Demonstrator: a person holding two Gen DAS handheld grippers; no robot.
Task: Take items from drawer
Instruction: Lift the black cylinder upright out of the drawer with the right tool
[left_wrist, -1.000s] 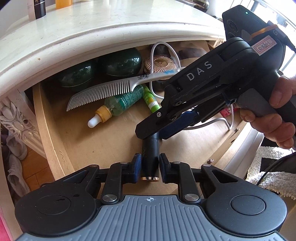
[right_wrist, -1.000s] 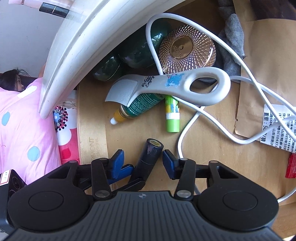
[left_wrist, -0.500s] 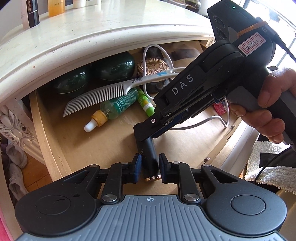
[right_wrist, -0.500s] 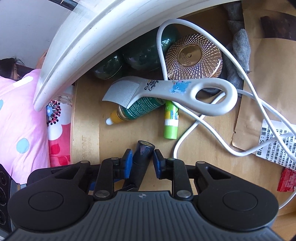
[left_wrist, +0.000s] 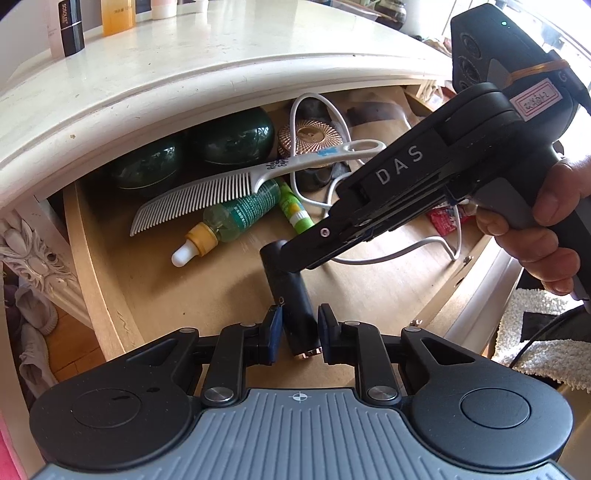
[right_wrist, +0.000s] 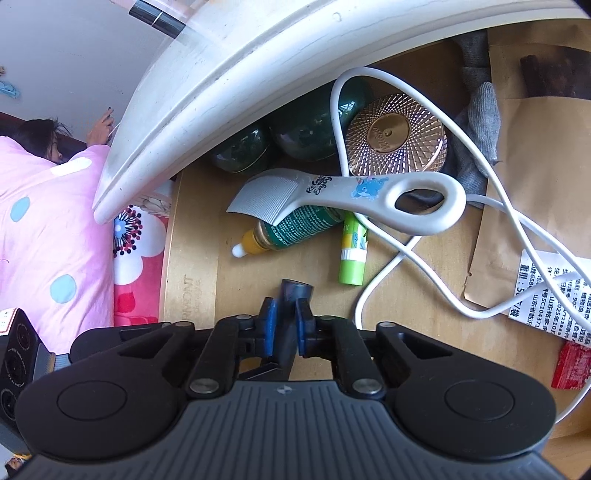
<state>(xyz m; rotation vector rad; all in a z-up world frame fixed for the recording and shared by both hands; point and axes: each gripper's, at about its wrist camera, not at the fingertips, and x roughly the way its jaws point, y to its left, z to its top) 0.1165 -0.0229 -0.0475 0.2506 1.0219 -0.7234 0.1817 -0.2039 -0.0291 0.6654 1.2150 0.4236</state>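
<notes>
The open wooden drawer (left_wrist: 229, 280) sits under the overhanging curved edge of the cream tabletop (left_wrist: 192, 74), which roofs the back part and leaves little headroom there. The near left floor of the drawer is bare wood, and both tools work over it. Farther back lie a white plastic comb with a looped handle (right_wrist: 343, 192), a green dropper bottle with a yellow collar (left_wrist: 236, 218), a lime-green stick tube (right_wrist: 352, 247), two dark green round jars (left_wrist: 236, 138), a copper-coloured round compact (right_wrist: 395, 134) and a looping white cable (right_wrist: 491, 192) that crosses the right half.

The black cylindrical tube (left_wrist: 291, 295) is over that bare patch, held at both ends: the left tongs (left_wrist: 300, 328) pinch its near end, and the right tongs (right_wrist: 284, 325), whose jaws have just been closing, now press on its other end. A second ago the right tongs stood spread on either side of the tube; the left grip is unchanged.

In the left wrist view the right tool's black body hides the tube's far end and part of the cable. Whether the tube rests on the drawer floor cannot be told. A brown paper envelope (right_wrist: 535, 155) is cut off at the right edge.
</notes>
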